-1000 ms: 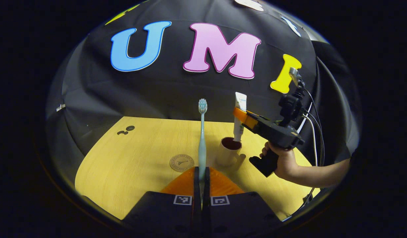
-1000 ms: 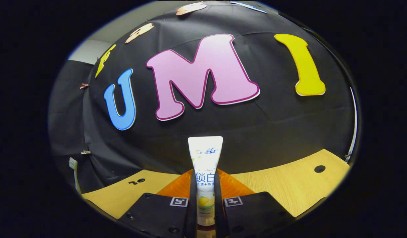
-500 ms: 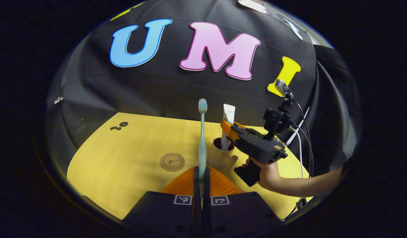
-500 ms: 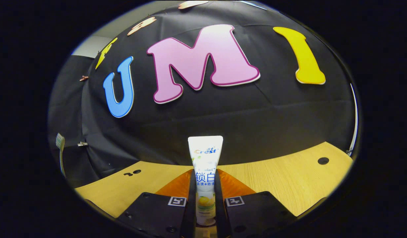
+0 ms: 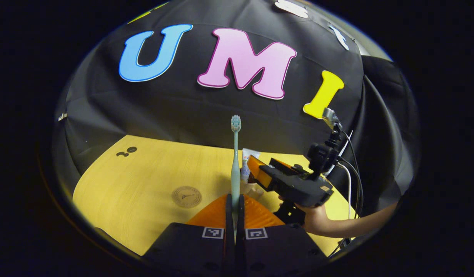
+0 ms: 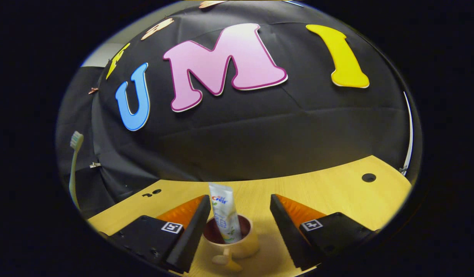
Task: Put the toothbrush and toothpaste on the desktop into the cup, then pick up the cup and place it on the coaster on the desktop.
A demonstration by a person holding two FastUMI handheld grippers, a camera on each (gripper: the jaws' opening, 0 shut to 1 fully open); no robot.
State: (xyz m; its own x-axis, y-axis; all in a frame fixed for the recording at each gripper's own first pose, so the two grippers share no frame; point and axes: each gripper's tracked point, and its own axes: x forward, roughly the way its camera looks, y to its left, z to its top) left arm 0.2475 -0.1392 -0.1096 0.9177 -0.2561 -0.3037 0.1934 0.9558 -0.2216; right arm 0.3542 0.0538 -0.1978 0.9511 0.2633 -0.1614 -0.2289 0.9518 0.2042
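Note:
In the right gripper view the white toothpaste tube [image 6: 223,213] stands tilted inside the cream cup [image 6: 231,238], whose handle points toward the camera. My right gripper [image 6: 237,227] is open, its fingers on either side of the cup and apart from the tube. In the left gripper view my left gripper [image 5: 234,207] is shut on a pale blue toothbrush [image 5: 235,154] held upright, bristles up. The right gripper [image 5: 260,175] and the hand holding it sit just right of that brush, hiding most of the cup [image 5: 249,188]. The round coaster [image 5: 186,196] lies on the table to the left.
The yellow wooden table [image 5: 144,169] has small dark holes near its back left [image 5: 126,151] and, in the right gripper view, back right [image 6: 368,177]. Cables hang behind the right gripper [image 5: 350,173]. The toothbrush [image 6: 73,165] shows at the far left of the right gripper view.
The right gripper lowered the toothpaste into the cup and opened, letting the tube go. The left gripper kept its hold on the toothbrush and drifted slightly.

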